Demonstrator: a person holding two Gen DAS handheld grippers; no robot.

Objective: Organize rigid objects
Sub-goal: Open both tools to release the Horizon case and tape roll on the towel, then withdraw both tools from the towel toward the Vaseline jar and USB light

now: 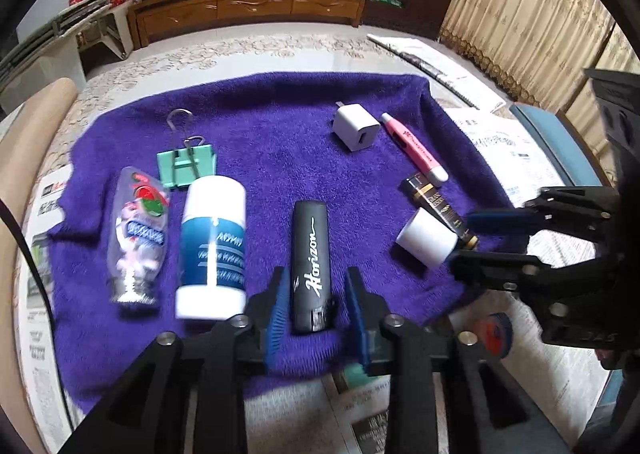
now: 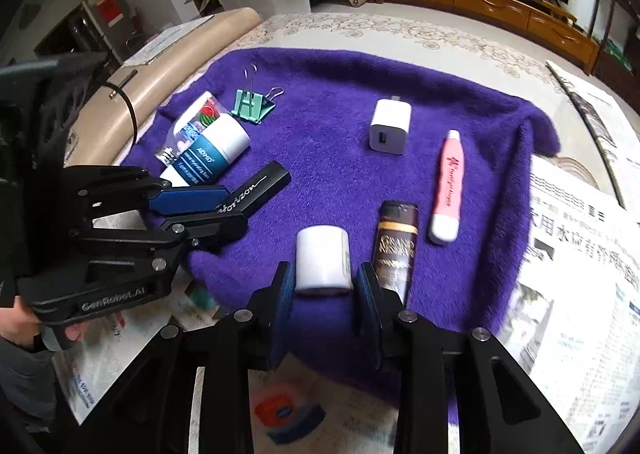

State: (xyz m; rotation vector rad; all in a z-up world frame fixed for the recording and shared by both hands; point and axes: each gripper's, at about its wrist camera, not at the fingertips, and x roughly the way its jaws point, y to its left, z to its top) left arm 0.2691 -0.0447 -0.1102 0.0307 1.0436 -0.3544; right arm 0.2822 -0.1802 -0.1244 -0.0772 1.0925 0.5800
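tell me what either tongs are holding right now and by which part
Nothing is held. The left tongs straddle the black Horizon box with gaps; the right tongs flank the white cylinder, open.

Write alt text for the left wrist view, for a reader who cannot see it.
The open left gripper straddles a black Horizon case lying on a purple towel. To its left lie a white-and-blue bottle, a clear tube and a green binder clip. To its right, the right gripper reaches toward a white cylinder.
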